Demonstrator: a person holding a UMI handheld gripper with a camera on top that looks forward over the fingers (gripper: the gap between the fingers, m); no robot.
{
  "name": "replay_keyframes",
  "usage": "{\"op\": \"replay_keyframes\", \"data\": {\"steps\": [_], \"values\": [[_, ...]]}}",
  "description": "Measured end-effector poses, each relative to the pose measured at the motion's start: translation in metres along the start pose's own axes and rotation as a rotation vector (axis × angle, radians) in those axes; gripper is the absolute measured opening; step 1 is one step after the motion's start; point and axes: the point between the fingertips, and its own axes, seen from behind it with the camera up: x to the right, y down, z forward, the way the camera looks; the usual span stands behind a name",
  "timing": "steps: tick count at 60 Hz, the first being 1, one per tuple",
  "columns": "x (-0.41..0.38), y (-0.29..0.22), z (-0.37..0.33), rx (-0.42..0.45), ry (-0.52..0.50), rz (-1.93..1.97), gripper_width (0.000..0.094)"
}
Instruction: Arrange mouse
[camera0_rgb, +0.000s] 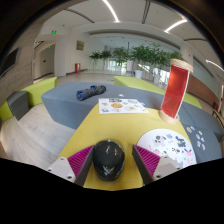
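Observation:
A black computer mouse (108, 157) lies on the yellow table (95, 128), between my gripper's two fingers. My gripper (112, 160) is open around it. The left magenta pad (82, 158) is close against the mouse's side, and a thin gap shows at the right pad (146, 158). The mouse rests on the table top.
A tall red cup (176, 90) stands ahead to the right. A round white patterned mat (168, 145) lies just right of the fingers. A white printed sheet (122, 104) lies further along the table. A blue object (90, 93) lies on the grey floor beyond.

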Motion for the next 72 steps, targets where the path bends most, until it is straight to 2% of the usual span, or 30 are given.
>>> {"op": "replay_keyframes", "data": {"steps": [3,6,9,16,20,24,30,34,37,43,55,56,59,64,65,66,67,68,72], "values": [[0.000,0.000,0.010,-0.001,-0.008,0.056,0.0775],[-0.003,0.000,0.016,-0.002,-0.018,0.131,0.0688],[0.004,0.000,0.017,0.000,0.019,0.176,0.0586],[0.007,0.001,0.019,-0.003,0.065,0.191,0.0535],[0.003,-0.005,0.015,-0.023,0.044,0.199,0.0462],[-0.001,-0.048,0.000,0.064,-0.018,0.225,0.0432],[0.055,-0.114,-0.037,0.210,0.099,0.086,0.0410],[0.097,-0.125,-0.053,0.230,0.147,0.114,0.0410],[0.130,-0.105,-0.055,0.205,0.165,0.148,0.0408],[0.170,-0.048,-0.034,0.075,0.209,0.220,0.0406],[0.187,0.025,-0.010,-0.067,0.213,0.235,0.0414],[0.186,0.031,-0.010,-0.096,0.211,0.227,0.0437],[0.186,0.027,-0.008,-0.066,0.207,0.217,0.0495],[0.189,0.028,-0.012,-0.096,0.219,0.194,0.0603],[0.190,0.027,-0.013,-0.099,0.221,0.189,0.0655],[0.191,0.027,-0.015,-0.102,0.223,0.185,0.0784],[0.191,0.027,-0.017,-0.105,0.223,0.180,0.0796],[0.190,0.026,-0.020,-0.105,0.221,0.176,0.0864],[0.185,0.019,-0.035,-0.089,0.222,0.174,0.0817]]}}
